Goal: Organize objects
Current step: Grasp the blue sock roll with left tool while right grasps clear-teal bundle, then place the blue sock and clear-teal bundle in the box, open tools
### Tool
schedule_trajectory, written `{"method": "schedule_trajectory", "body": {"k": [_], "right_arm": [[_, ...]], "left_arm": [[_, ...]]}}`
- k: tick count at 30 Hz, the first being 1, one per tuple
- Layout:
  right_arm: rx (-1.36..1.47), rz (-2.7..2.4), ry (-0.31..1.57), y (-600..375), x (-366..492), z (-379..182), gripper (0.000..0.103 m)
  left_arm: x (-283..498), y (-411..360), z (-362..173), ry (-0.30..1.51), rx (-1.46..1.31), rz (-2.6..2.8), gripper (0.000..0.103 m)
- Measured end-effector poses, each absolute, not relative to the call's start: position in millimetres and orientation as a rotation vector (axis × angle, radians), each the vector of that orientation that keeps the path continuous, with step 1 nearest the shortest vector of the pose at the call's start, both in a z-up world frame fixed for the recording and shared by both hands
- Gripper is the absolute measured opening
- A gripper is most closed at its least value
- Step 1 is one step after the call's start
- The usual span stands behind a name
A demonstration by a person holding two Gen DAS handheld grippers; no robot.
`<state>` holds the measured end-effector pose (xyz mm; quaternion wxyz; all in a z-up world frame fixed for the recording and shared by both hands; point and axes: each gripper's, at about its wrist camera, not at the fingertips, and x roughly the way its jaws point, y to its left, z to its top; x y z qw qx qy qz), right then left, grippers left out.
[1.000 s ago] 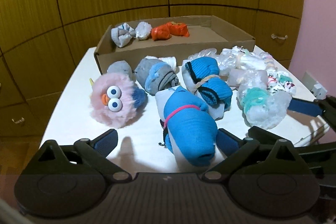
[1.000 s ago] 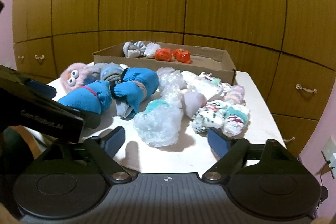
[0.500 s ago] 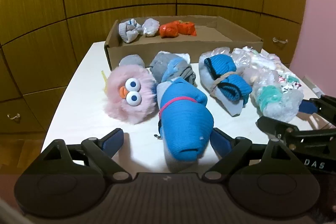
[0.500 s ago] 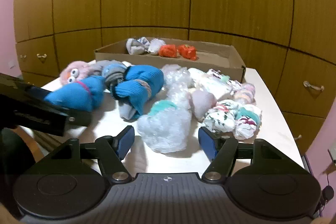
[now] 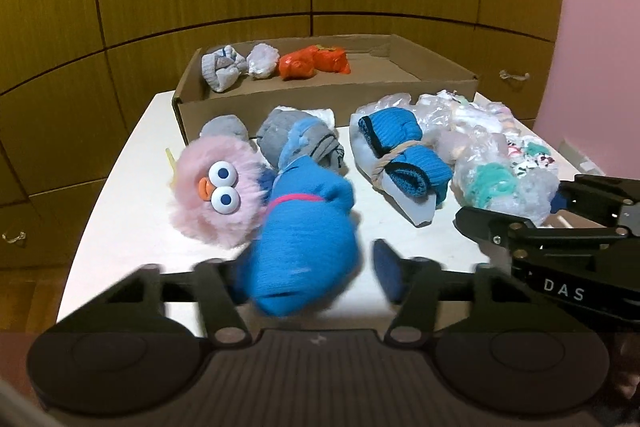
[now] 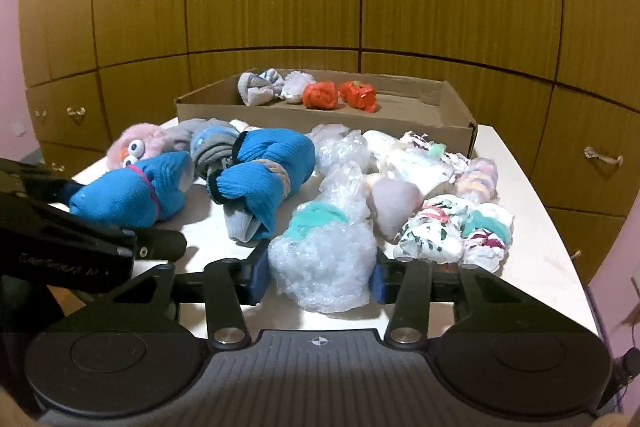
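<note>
Blue sock bundle (image 5: 304, 251) sits between left tongs (image 5: 310, 277), seemingly gripped; right tongs (image 6: 318, 275) clasp bubble-wrap bundle (image 6: 324, 267).

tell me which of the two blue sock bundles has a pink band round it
The blue bundle between the left gripper's fingers, beside the pink furry toy. The other blue bundle, further right, is tied with tan cord instead.

left gripper's (image 5: 308, 273) fingers motion-blurred, left one hidden behind blue sock bundle with pink band (image 5: 304, 243) | grey sock ball (image 5: 224, 126) mostly behind fluffy pink googly-eyed toy (image 5: 214, 193) | black right gripper body (image 5: 560, 247) cut off at frame edge
</note>
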<state>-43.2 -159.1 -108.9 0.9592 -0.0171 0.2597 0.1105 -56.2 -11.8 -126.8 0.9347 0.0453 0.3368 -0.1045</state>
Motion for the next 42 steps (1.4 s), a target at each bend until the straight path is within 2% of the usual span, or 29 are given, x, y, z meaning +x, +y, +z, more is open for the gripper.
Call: {"method": "schedule_trajectory", "body": {"k": [9,26,35,42], "right_arm": [[-0.047,0.245,0.492,-159,-58,-94,0.051],[-0.048,0.262,0.392,-194,-40,-24,0.051],[-0.106,0.273,0.385,-210,13,-4,0.051],[-0.183,0.303,0.404,-226,93,2,0.051]], "left_arm": [[-65,-11,-120,0.694,0.09,-0.216,0.042],[-37,-28,-58,0.595,0.093,-0.25,0.042],[24,-56,-34,0.585,0.128,-0.316,0.042],[117,-79,-40,0.668,0.051,-0.4,0.042]]}}
